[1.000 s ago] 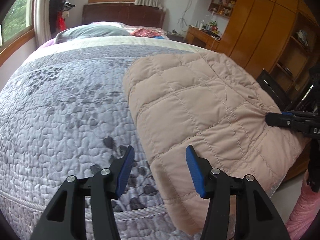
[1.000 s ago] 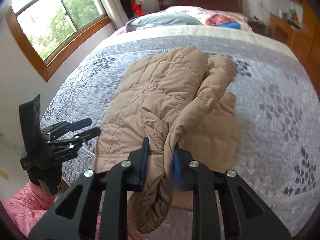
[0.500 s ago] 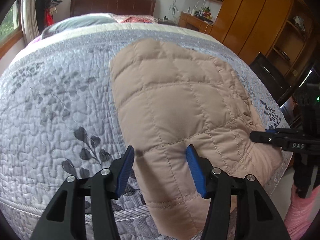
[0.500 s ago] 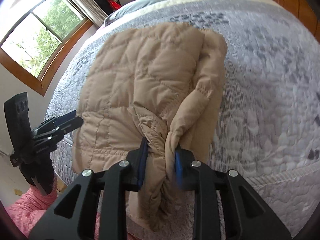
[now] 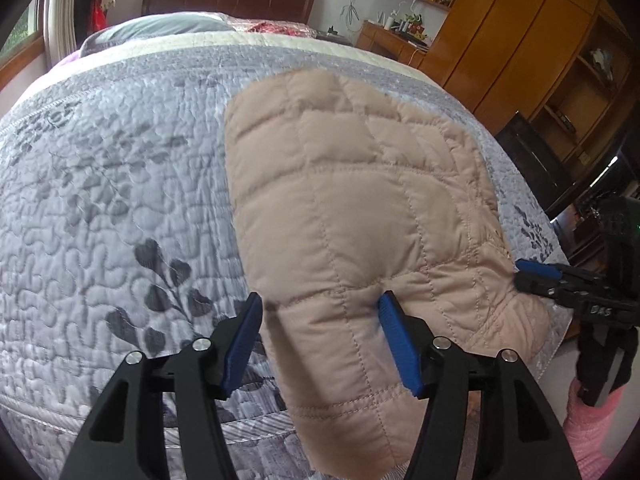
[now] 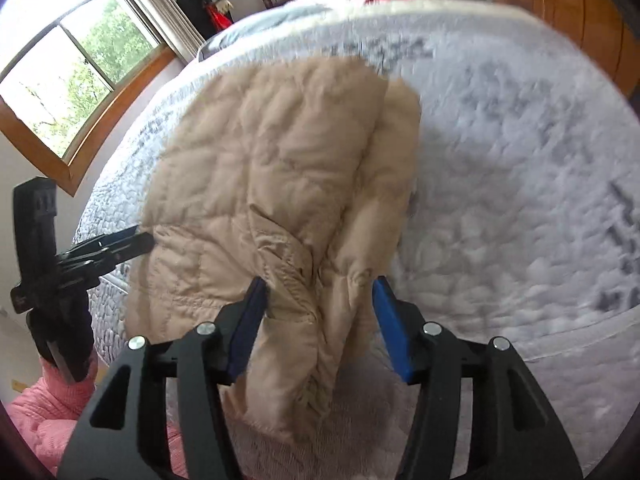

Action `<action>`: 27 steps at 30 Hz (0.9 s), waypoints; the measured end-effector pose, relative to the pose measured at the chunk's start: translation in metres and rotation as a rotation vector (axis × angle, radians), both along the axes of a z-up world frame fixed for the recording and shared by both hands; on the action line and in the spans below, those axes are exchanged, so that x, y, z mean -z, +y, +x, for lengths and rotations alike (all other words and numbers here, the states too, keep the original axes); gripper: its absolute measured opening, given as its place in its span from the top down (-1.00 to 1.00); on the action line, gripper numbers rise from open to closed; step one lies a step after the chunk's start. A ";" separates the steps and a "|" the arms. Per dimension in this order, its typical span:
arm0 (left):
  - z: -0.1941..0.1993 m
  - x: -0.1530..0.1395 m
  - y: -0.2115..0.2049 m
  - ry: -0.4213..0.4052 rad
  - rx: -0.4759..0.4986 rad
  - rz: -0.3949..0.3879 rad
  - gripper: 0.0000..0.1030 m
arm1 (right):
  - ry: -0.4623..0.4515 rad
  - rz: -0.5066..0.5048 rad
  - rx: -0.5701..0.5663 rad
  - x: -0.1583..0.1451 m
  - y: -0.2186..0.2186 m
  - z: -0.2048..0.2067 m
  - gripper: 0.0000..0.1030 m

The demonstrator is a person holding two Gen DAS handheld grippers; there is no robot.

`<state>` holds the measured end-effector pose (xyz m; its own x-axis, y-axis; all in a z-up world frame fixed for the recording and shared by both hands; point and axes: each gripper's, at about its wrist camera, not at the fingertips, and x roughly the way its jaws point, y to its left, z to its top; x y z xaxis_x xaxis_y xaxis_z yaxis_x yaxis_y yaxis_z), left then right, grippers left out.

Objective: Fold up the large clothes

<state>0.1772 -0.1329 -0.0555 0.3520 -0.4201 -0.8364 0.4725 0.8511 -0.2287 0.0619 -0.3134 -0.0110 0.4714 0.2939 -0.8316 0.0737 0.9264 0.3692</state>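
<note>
Left wrist view: a bed [image 5: 112, 184] under a grey quilted cover with dark leaf prints fills most of the frame, and a beige quilted jacket [image 5: 352, 208] lies on it toward the right side, its near end hanging over the foot edge of the mattress. In the right wrist view the same jacket [image 6: 272, 184] lies bunched, with a sleeve folded along its right edge and a crumpled end drooping off the bed edge. The left hand-held gripper [image 5: 320, 340] is held low at the foot of the bed, pointing along the jacket, its blue-padded jaws spread wide on either side of the jacket's near corner without pinching it. The right hand-held gripper [image 6: 318, 324] is likewise tilted down over the bed edge, jaws wide apart with the crumpled cloth lying loose between them. From the left wrist view, the right hand-held gripper [image 5: 532, 276] shows at the jacket's right edge, its tip touching the cloth; white lettering on its black body reads roughly "DAS". A pink knit sleeve [image 6: 44, 404] of the person shows below the left tool in the right wrist view.
</note>
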 end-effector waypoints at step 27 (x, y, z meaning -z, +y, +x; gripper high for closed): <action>0.013 -0.009 -0.046 -0.083 0.051 0.043 -0.16 | 0.021 0.164 0.063 -0.002 -0.037 0.092 0.80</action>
